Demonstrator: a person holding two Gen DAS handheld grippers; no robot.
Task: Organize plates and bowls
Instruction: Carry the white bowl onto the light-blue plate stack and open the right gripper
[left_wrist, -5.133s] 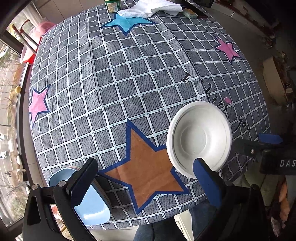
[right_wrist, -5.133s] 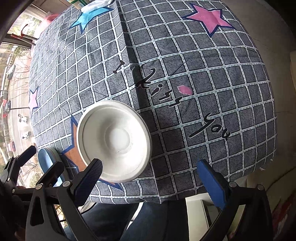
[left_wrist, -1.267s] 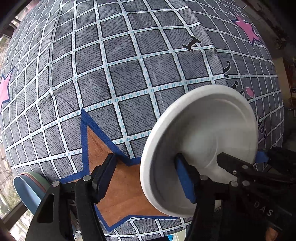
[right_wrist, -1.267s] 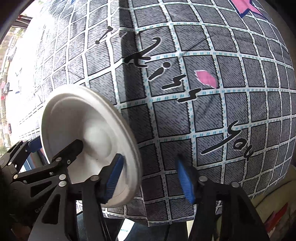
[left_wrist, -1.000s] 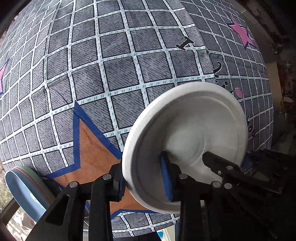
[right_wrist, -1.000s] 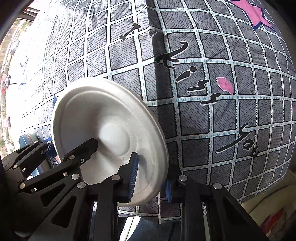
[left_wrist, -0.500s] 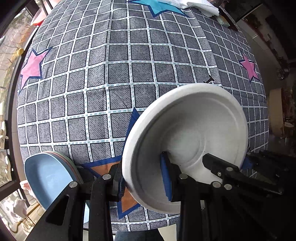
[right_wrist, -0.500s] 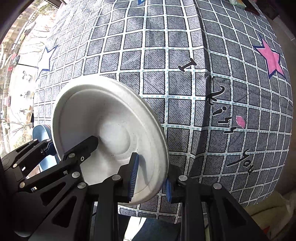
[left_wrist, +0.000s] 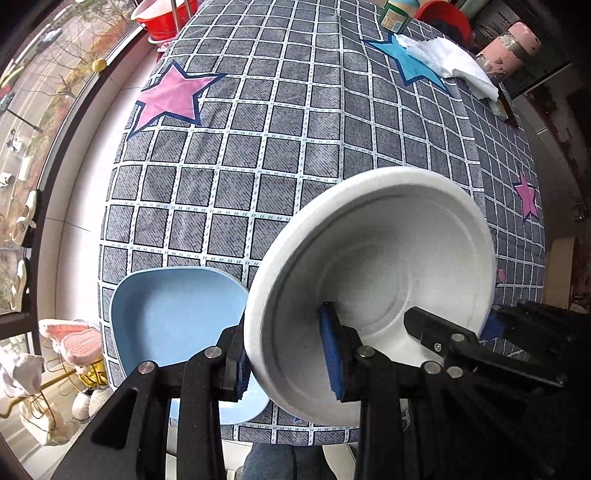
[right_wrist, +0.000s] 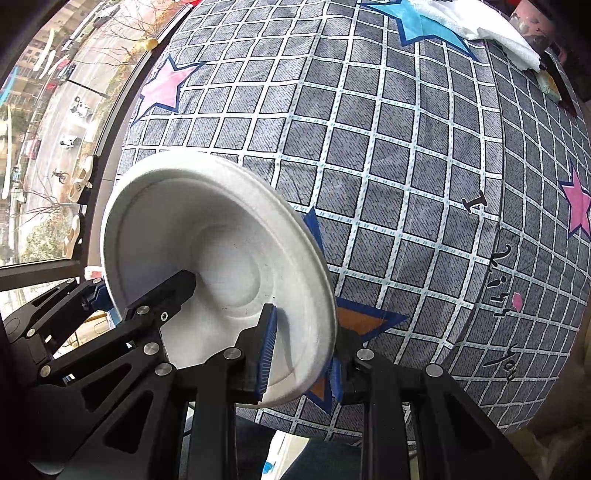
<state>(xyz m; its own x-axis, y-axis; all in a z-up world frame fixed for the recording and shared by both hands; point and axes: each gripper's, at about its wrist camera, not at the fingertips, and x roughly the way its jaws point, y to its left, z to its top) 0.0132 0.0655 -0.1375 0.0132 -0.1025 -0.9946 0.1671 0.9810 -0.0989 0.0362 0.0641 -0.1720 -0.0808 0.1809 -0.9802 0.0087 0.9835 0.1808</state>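
Left wrist | white bowl (left_wrist: 373, 258) empty, pinched by left gripper (left_wrist: 286, 363) and right gripper (right_wrist: 301, 354) | blue plate (left_wrist: 177, 317) empty

One white round plate (left_wrist: 373, 258), raised above the table (left_wrist: 295, 155). One pale blue square plate (left_wrist: 173, 306) lying on the table near its front edge. Two pairs of black tongs with blue pads: the left tongs (left_wrist: 288, 354) and the right tongs (right_wrist: 301, 354), each clamped on the white plate's rim at opposite sides. One folded white cloth (left_wrist: 454, 62) at the table's far end. On the chequered tablecloth, counted in the left wrist view: two pink stars, one large (left_wrist: 171, 98) and one small (left_wrist: 528, 194), and one light blue star (left_wrist: 410, 61). One orange star (right_wrist: 354, 321) in the right wrist view. One red basin (left_wrist: 162, 16) beyond the table's far end.
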